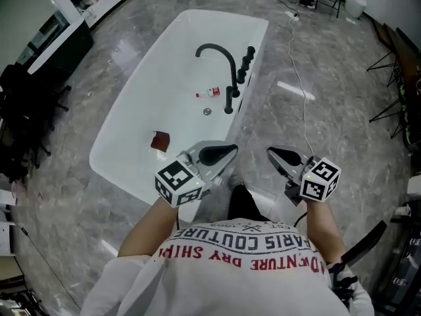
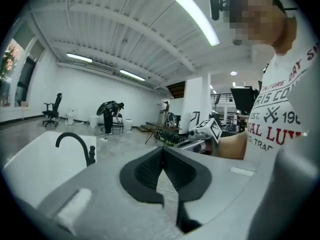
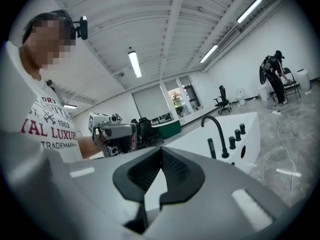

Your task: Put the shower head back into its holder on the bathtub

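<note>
The white bathtub (image 1: 131, 130) lies ahead of me on the grey floor. On its right rim stand a black curved faucet (image 1: 220, 52), black knobs (image 1: 245, 64) and a slim black shower head (image 1: 229, 101), upright by the faucet's base. The right gripper view shows the same shower head (image 3: 210, 148) beside the faucet (image 3: 216, 129). My left gripper (image 1: 231, 150) and right gripper (image 1: 271, 151) are held close to my chest, well short of the tub. The left gripper's (image 2: 162, 149) jaws are shut with nothing between them. So are those of the right gripper (image 3: 161, 151).
Inside the tub lie a small red-and-white object (image 1: 210, 92) and a dark red object (image 1: 160, 140) near the drain (image 1: 207, 111). A white cable (image 1: 299, 78) runs along the floor right of the tub. Stands (image 1: 388, 110) are at the right, a dark desk (image 1: 59, 51) at the left.
</note>
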The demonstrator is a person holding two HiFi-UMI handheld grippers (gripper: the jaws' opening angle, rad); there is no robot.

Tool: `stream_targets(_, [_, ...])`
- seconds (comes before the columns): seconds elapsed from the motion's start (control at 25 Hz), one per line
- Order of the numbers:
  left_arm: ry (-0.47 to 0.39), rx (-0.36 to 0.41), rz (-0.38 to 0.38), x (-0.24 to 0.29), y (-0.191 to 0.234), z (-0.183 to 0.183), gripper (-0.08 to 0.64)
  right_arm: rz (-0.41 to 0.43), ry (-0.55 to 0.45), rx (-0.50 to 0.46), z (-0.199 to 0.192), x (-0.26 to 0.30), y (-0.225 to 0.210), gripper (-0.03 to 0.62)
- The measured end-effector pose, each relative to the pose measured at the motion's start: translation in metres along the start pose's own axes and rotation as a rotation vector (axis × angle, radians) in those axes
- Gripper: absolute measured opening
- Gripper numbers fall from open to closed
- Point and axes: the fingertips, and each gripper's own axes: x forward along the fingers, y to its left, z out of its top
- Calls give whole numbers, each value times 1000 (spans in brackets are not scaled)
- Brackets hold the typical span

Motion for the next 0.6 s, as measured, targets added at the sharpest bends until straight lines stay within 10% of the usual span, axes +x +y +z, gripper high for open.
stream_targets(0.28, [-85,102,-98,-87,-141,52,3,123,-37,-271,65,-43,190,3])
stream_targets(0.6, [-182,67,-131,-148,-226,92,3,169,-50,-342,67,-74,284,3])
